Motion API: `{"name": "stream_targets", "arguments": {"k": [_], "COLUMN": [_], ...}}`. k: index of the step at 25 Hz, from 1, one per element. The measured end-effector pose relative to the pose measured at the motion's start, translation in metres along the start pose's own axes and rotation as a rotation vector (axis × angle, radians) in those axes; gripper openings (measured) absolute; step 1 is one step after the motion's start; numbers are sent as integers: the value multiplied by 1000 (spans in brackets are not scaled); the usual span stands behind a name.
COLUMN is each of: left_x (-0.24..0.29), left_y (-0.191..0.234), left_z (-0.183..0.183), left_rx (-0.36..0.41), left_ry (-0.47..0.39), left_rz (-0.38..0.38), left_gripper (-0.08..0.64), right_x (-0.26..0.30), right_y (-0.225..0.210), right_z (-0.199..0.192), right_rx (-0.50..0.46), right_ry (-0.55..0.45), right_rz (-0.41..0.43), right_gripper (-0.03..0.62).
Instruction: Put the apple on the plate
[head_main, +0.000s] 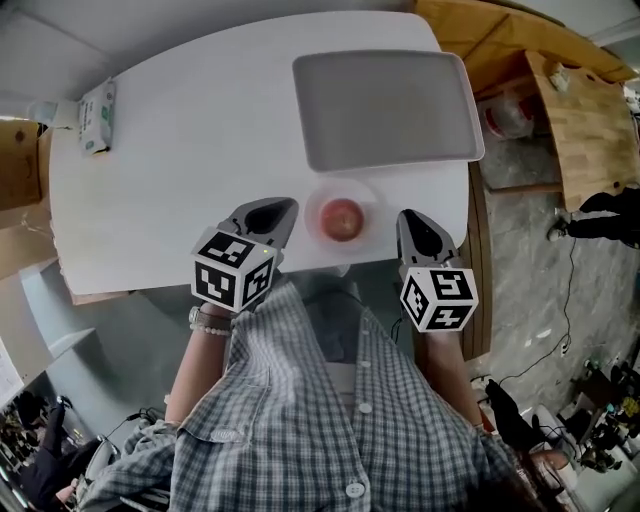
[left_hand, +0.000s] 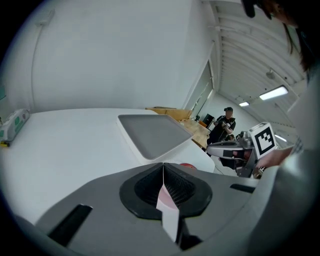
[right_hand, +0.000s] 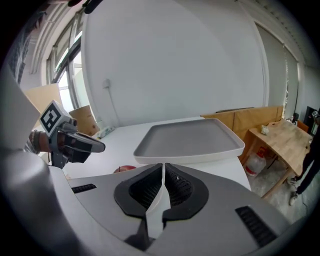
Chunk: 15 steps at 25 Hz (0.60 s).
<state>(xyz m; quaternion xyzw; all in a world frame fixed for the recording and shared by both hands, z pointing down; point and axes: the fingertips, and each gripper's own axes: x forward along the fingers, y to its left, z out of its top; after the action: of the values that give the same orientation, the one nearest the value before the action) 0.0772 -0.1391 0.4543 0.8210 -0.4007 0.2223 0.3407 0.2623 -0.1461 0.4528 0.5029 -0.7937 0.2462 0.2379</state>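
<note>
Near table (head_main: 180, 160) front edge: red apple (head_main: 342, 218) resting on small plate (head_main: 313, 203), apparently placed already. Prob. firm, smooth-skinned, roundish, fairly light; best pinched across widest part. Left gripper (head_main: 272, 208) & right gripper (head_main: 412, 218) both pressed together, empty, flanking plate, pointing fwd.

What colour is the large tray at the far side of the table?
The tray is grey inside with a white rim. The head view shows it best.
</note>
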Motion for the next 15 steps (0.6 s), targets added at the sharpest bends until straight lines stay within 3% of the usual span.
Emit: {"name": "stream_targets", "arguments": {"k": [4,15], "left_x": [12,40], "left_y": [15,22], "left_z": [-9,-36], "left_rx": [-33,-66], "left_ry": [57,194], "left_rz": [11,-73], "left_gripper": [11,11], "right_x": [13,33], "right_y": [-4,5], "right_z": [-15,-48], "right_rx": [31,87], "right_ry": [53,157], "right_rz": [-43,-2], "right_gripper": [31,32]}}
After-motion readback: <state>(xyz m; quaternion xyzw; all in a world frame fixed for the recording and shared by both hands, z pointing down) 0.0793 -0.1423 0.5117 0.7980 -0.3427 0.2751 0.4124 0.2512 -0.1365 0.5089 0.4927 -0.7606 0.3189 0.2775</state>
